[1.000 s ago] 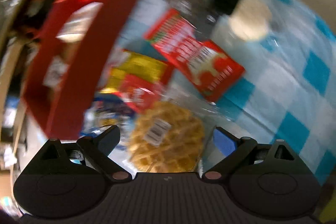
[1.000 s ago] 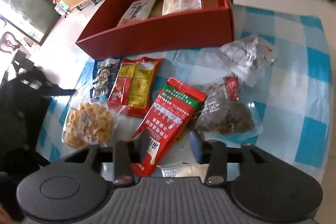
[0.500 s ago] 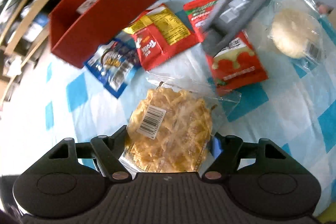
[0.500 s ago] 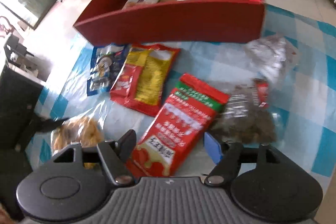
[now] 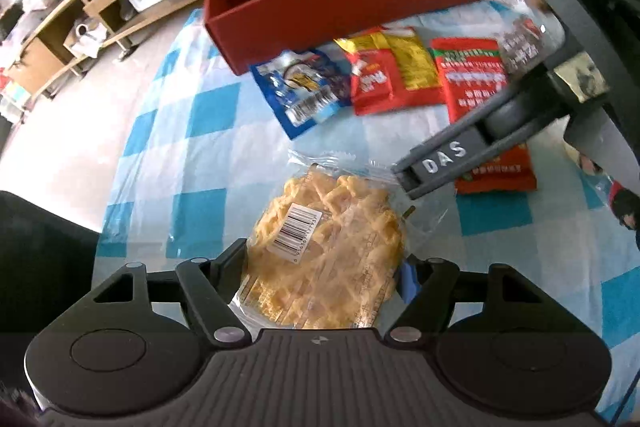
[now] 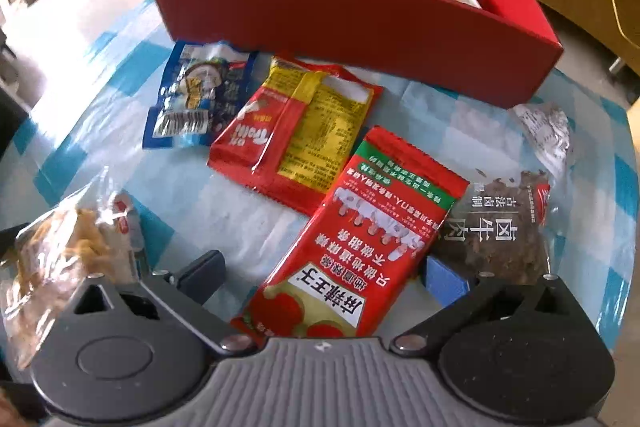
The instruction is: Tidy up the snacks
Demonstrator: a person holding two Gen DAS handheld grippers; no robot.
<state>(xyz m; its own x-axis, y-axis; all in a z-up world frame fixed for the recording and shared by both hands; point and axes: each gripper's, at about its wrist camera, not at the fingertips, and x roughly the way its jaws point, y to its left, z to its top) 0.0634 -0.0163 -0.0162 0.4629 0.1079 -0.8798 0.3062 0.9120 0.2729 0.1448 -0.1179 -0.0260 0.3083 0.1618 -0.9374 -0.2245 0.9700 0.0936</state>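
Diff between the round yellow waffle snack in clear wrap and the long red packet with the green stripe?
The round yellow waffle snack in clear wrap shows its contents and carries a barcode sticker; the long red packet with the green stripe is opaque and printed. The waffle snack is round, the red packet a long rectangle. The waffle snack fills the gap between the left gripper fingers; the red packet lies between the wide-open right gripper fingers, untouched. Both are sealed and outside the red box.

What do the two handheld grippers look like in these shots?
Left gripper: black linkage arms, silver pivot screws, ribbed dark grey body, one blue pad. Right gripper: the same build with a lighter grey ribbed body; from outside it is grey, marked "DAS" in white.
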